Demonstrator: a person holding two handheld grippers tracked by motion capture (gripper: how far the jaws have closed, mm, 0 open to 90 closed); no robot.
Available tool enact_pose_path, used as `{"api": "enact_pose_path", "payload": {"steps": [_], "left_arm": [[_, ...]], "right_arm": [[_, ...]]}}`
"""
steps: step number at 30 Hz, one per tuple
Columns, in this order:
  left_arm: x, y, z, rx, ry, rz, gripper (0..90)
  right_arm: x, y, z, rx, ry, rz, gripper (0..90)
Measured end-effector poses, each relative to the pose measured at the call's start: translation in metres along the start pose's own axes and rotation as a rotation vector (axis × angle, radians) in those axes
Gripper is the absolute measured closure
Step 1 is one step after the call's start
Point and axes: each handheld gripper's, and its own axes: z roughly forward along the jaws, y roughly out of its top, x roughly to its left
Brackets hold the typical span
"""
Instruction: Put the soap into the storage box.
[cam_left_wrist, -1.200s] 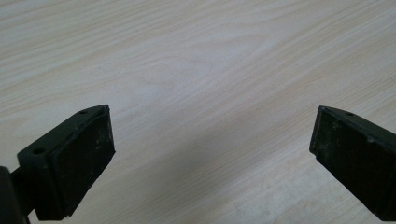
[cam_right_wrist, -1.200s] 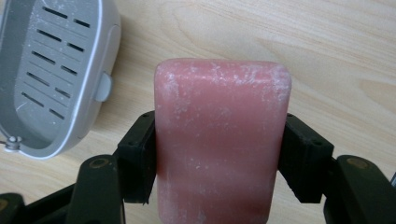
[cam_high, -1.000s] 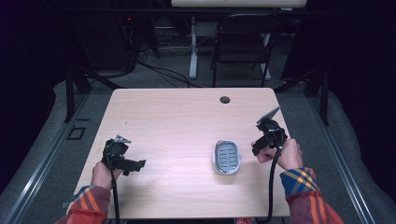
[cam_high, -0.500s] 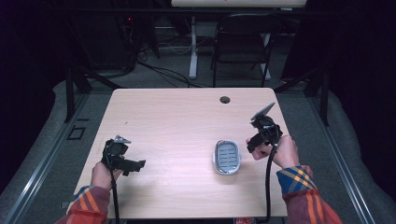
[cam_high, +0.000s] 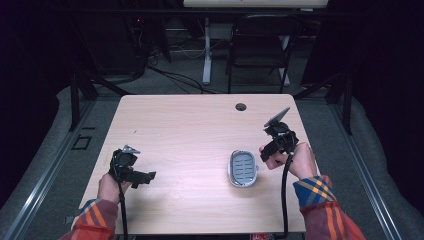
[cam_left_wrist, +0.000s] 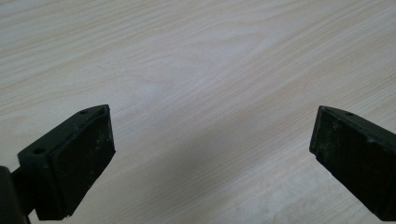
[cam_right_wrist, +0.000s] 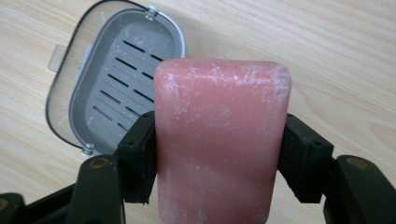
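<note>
A pink bar of soap (cam_right_wrist: 219, 140) stands between the jaws of my right gripper (cam_right_wrist: 217, 154), which is shut on it. Beyond the soap lies an open grey soap dish (cam_right_wrist: 116, 98) with a slotted floor and a clear lid rim. In the high view the soap dish (cam_high: 243, 168) rests on the table right of centre, and my right gripper (cam_high: 267, 150) hovers just to its right. My left gripper (cam_high: 145, 176) is near the table's left front, open, with bare wood between its pads (cam_left_wrist: 79, 158).
The light wooden table (cam_high: 190, 130) has a round cable hole (cam_high: 241, 106) near its far edge. A black chair (cam_high: 260, 45) and cables sit on the floor beyond the table.
My right gripper has moved left and slightly toward the soap dish with the soap in it. The left gripper has stayed in place.
</note>
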Motion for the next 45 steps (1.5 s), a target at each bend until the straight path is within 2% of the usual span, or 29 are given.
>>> {"api": "enact_pose_path", "payload": {"steps": [1,3,6,7,10,16,19,22,23,27,31,33,35,37,38,40,41,43,44,45], "left_arm": [[0.000,0.000,0.000,0.001,0.000,0.000,0.0],[0.000,0.000,0.000,0.000,0.000,0.001,0.0],[0.001,0.000,0.000,-0.002,0.000,0.003,0.0],[0.001,0.000,0.000,-0.004,-0.002,0.000,0.0],[0.001,0.000,0.000,-0.001,-0.003,0.004,0.0],[0.001,0.000,0.000,-0.004,-0.001,0.001,0.0],[0.000,0.000,0.000,0.000,-0.001,0.001,0.1],[0.000,0.000,-0.001,0.002,0.000,0.001,0.0],[0.000,0.000,-0.001,0.002,0.002,0.000,0.1],[0.000,0.000,0.000,0.003,0.002,0.001,0.1],[-0.001,0.000,0.000,0.004,0.000,0.007,0.1],[-0.001,0.000,0.000,0.005,0.000,0.004,0.1],[-0.001,0.000,0.000,0.004,0.000,0.007,0.1],[-0.001,0.000,0.000,0.004,0.000,0.007,0.1],[-0.001,0.000,0.000,0.003,0.000,0.007,0.1],[-0.001,0.000,0.000,0.003,-0.001,0.006,0.1],[-0.001,0.000,0.000,0.004,-0.003,0.007,0.1],[-0.001,0.000,0.000,0.006,-0.002,0.008,0.1],[-0.001,0.000,0.000,0.007,-0.002,0.009,0.1],[-0.001,0.000,0.000,0.008,-0.003,0.009,0.1]], "right_arm": [[0.003,-0.001,0.002,-0.033,0.003,0.021,37.4],[0.007,0.002,0.002,-0.011,0.002,-0.006,37.4],[0.010,0.002,0.003,-0.031,0.003,0.003,37.4],[0.011,0.004,0.003,-0.015,0.001,-0.010,37.4],[0.015,0.006,0.006,-0.019,0.004,-0.012,37.4],[0.021,0.011,0.009,0.009,0.014,-0.045,37.4],[0.029,0.013,0.011,0.020,0.002,-0.063,37.4],[0.033,0.015,0.013,0.020,0.006,-0.062,37.4],[0.034,0.017,0.012,0.035,0.002,-0.072,37.4],[0.041,0.022,0.011,0.037,0.004,-0.061,37.4],[0.051,0.031,0.020,0.079,0.003,-0.072,37.4],[0.053,0.032,0.023,0.073,0.007,-0.059,37.4],[0.055,0.037,0.029,0.114,-0.005,-0.070,37.4],[0.057,0.038,0.032,0.113,-0.002,-0.059,37.4],[0.057,0.040,0.034,0.137,-0.002,-0.074,37.4],[0.059,0.041,0.038,0.150,-0.001,-0.061,37.3],[0.060,0.043,0.041,0.175,-0.019,-0.063,37.4],[0.061,0.043,0.043,0.169,-0.019,-0.046,37.3],[0.061,0.046,0.043,0.205,-0.029,-0.069,37.3],[0.063,0.045,0.047,0.179,-0.023,-0.042,37.3]]}}
